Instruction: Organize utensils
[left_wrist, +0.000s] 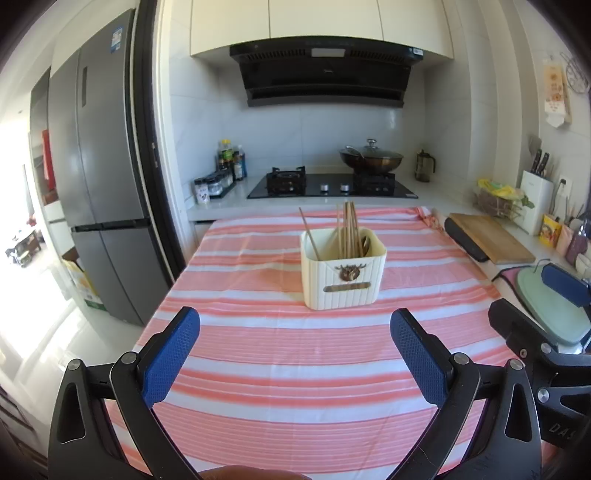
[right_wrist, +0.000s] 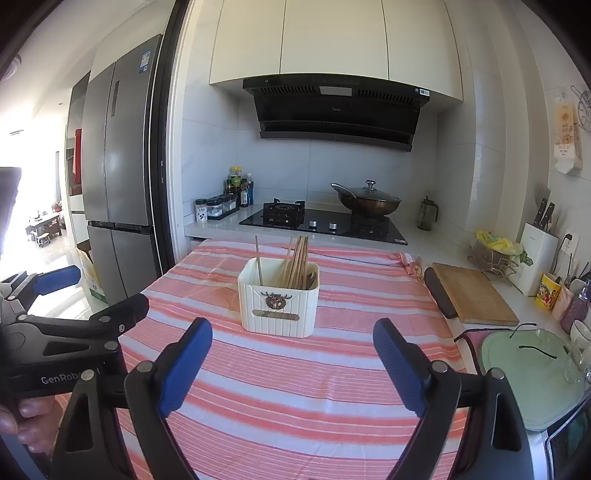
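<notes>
A cream ribbed utensil holder (left_wrist: 341, 271) stands on a table covered by a pink-and-white striped tablecloth (left_wrist: 295, 369), nearer the far edge than the near one and roughly midway between the left and right edges. Wooden chopsticks (left_wrist: 349, 229) stand bunched upright at its middle, one more chopstick (left_wrist: 309, 233) leans alone toward its left wall, and a dark spoon-like piece is only partly visible at its right side. The left gripper (left_wrist: 295, 350) hovers over the near part of the table, blue-padded fingers (left_wrist: 171, 356) spread wide and holding nothing. The right gripper (right_wrist: 291, 363) hangs beside it, fingers (right_wrist: 400, 369) equally wide apart and empty, with the holder framed between them from a short way off. Beyond the table's far edge sit a gas hob (left_wrist: 332, 184) with a lidded wok (left_wrist: 371, 157), and off the right edge lies a wooden cutting board (right_wrist: 472, 291)
</notes>
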